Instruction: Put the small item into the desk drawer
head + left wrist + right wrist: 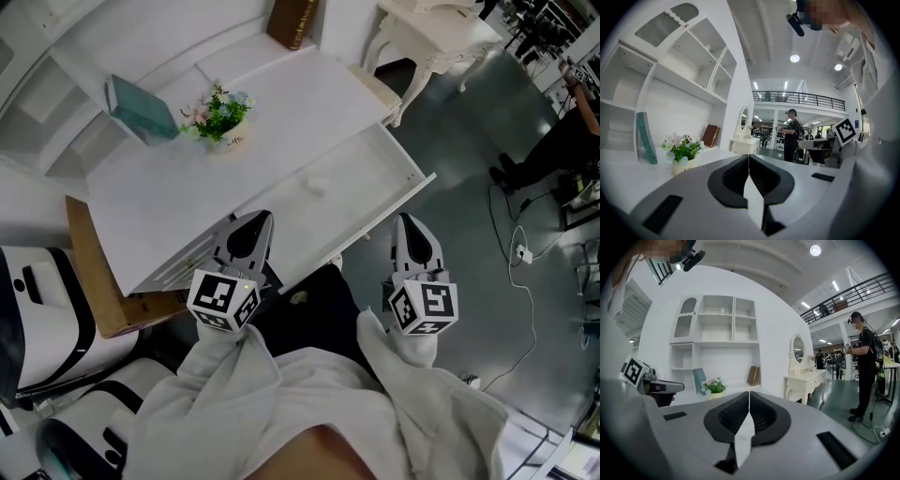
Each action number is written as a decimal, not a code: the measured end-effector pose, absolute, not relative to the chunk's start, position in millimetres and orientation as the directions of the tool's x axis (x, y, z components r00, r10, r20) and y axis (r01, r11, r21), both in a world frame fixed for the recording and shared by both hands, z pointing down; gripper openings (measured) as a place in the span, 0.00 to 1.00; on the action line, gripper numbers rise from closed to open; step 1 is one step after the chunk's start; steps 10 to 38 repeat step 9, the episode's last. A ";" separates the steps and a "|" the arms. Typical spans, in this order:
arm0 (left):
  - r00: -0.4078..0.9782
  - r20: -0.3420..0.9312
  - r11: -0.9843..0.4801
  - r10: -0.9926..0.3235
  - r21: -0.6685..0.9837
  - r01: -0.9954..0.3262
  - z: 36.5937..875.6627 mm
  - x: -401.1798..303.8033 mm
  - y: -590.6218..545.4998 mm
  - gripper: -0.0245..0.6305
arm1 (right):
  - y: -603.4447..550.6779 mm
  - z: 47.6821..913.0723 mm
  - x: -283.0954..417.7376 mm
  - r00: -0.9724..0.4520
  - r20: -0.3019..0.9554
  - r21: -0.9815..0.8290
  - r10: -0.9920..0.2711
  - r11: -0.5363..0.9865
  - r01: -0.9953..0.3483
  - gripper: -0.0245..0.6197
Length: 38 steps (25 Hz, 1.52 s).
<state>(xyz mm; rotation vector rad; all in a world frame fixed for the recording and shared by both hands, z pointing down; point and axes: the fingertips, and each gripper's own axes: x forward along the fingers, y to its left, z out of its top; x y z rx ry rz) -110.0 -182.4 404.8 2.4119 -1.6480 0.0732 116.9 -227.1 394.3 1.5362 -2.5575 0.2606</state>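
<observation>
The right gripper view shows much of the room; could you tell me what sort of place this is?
Probably a large hall staged with home furniture: a white desk with shelves, a mirrored dressing table, and a railed upper gallery under ceiling lights.

A lab hall (mezzanine railing (pixel 801 97), floor cables (pixel 521 253)) with a staged white desk (pixel 281 122)

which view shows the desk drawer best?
Head view: the drawer stands pulled open, its inside seen from above. Both gripper views look higher, at the shelves and the room; neither shows the drawer.
</observation>
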 end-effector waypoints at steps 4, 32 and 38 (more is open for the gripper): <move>0.372 0.166 -0.349 -0.914 0.152 -0.925 404.9 -111.0 -182.7 0.07 | -227.8 393.3 114.2 -0.470 0.214 -0.071 -0.856 0.466 -0.882 0.09; 0.379 0.165 -0.355 -0.911 0.156 -0.922 405.2 -105.4 -183.4 0.07 | -227.1 393.7 118.2 -0.469 0.220 -0.070 -0.855 0.466 -0.882 0.09; 0.379 0.165 -0.355 -0.911 0.156 -0.922 405.2 -105.4 -183.4 0.07 | -227.1 393.7 118.2 -0.469 0.220 -0.070 -0.855 0.466 -0.882 0.09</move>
